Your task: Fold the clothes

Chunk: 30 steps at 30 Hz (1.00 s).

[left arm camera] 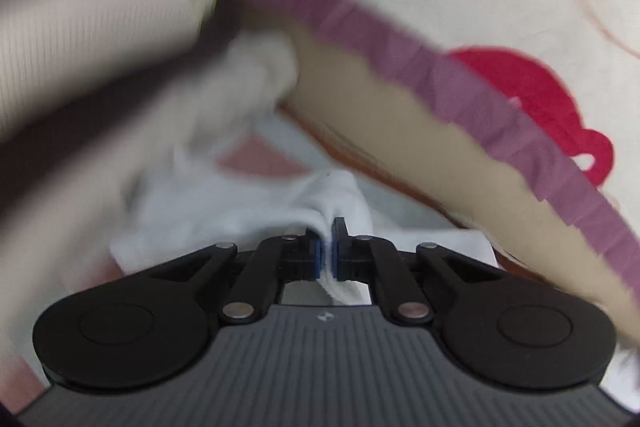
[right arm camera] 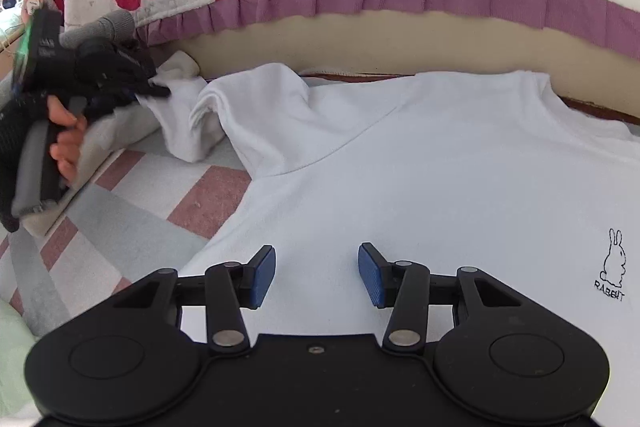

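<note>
Shirts: one white T-shirt spread on striped bedding.
Left gripper: clamped on the shirt's sleeve.
Right gripper: jaws apart above the shirt.

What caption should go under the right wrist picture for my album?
Open right tongs hover over a white rabbit T-shirt while the left tongs pinch its sleeve.
</note>
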{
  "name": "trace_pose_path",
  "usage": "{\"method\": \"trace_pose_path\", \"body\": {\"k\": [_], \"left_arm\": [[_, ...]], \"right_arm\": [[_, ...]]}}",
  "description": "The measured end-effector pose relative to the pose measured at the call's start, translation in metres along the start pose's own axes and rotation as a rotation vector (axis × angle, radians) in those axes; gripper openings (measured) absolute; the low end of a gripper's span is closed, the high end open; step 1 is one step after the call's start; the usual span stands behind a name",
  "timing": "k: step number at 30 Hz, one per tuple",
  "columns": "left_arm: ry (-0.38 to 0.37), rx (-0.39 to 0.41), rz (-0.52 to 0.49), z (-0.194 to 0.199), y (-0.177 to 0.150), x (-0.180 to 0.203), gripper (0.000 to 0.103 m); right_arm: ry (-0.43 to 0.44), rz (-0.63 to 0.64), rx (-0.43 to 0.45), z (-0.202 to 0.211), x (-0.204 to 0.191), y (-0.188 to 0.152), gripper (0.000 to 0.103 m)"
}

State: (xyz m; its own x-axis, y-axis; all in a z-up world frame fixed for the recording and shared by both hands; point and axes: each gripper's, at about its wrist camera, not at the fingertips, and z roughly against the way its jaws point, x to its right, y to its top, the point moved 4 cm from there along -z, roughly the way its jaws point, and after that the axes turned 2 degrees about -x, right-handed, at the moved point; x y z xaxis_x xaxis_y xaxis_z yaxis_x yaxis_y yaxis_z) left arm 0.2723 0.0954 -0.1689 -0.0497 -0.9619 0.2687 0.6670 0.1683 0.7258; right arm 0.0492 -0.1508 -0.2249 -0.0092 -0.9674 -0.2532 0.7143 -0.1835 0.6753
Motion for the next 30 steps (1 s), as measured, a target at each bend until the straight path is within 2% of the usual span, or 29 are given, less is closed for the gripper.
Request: {"method": "trace_pose_path", "body": {"k": [3, 6, 8, 13, 15, 20, 27, 30], "left_arm": [[0.034, 0.17, -0.092, 0.038, 0.033, -0.002, 0.004], [0.055, 0.323, -0.141, 0.074, 0.061, -0.005, 0.004], [0.086, 0.369, -0.161, 0.086, 0.073, -0.007, 0.004], [0.187, 0.348, -0.221, 0.082, 0.072, -0.011, 0.004], [0.214, 0.331, -0.216, 0.077, 0.067, -0.015, 0.004], [0.264, 0.299, -0.155, 0.07, 0.06, -0.026, 0.004], [0.134, 0.327, -0.153, 0.088, 0.049, 0.004, 0.004], [0.075, 0.339, -0.153, 0.096, 0.044, 0.017, 0.004]], "right_arm": [[-0.001, 0.051, 0.023, 0.0, -0.002, -0.004, 0.052], [-0.003, 0.101, 0.04, 0.001, -0.004, -0.008, 0.052], [-0.009, 0.11, 0.043, 0.001, -0.005, -0.008, 0.052], [-0.031, 0.178, 0.01, 0.001, -0.011, -0.008, 0.052], [-0.024, 0.189, 0.003, 0.003, -0.011, -0.009, 0.052], [0.045, 0.106, -0.032, 0.016, 0.0, -0.014, 0.053], [0.14, 0.045, -0.121, 0.06, 0.034, -0.04, 0.054], [0.164, -0.05, -0.126, 0.082, 0.064, -0.048, 0.054]]}}
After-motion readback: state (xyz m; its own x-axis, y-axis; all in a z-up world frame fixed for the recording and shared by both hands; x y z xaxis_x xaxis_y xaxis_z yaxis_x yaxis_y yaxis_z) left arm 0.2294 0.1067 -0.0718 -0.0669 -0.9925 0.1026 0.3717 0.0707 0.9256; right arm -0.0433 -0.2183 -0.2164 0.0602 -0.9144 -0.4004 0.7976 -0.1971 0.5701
